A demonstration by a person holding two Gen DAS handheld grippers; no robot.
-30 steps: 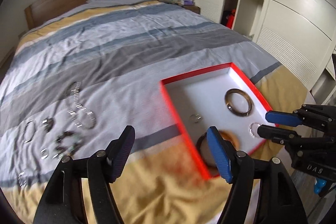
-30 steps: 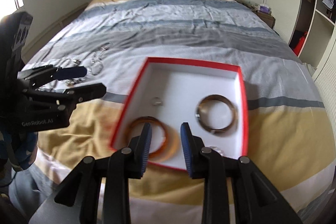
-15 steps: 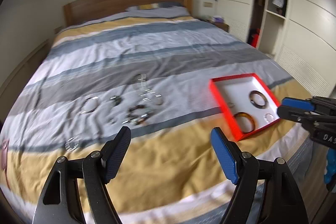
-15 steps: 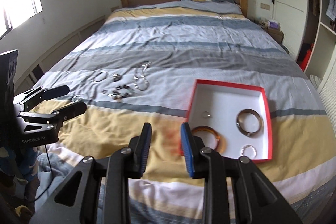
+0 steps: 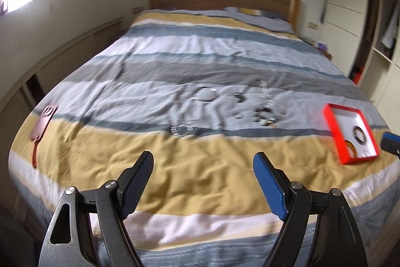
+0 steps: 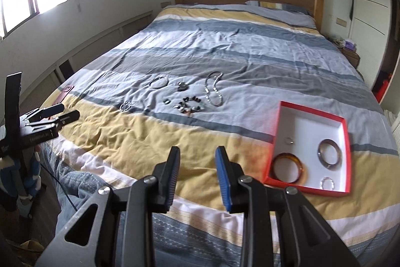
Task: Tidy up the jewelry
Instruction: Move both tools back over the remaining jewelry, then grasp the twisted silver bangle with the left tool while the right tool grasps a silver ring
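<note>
Lying in one red box (image 6: 310, 116) are four rings; left gripper (image 5: 202, 167) is opening, empty; right gripper (image 6: 197, 157) stands narrowly parted, empty.

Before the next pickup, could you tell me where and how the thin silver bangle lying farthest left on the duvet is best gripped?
Grip the silver bangle across its thin rim, one finger inside the hoop and one outside, coming from above. It lies flat on the duvet, apart from the beaded bracelet, so only the rim offers a hold. The left gripper, jaws opening and empty, seems nearer.
</note>
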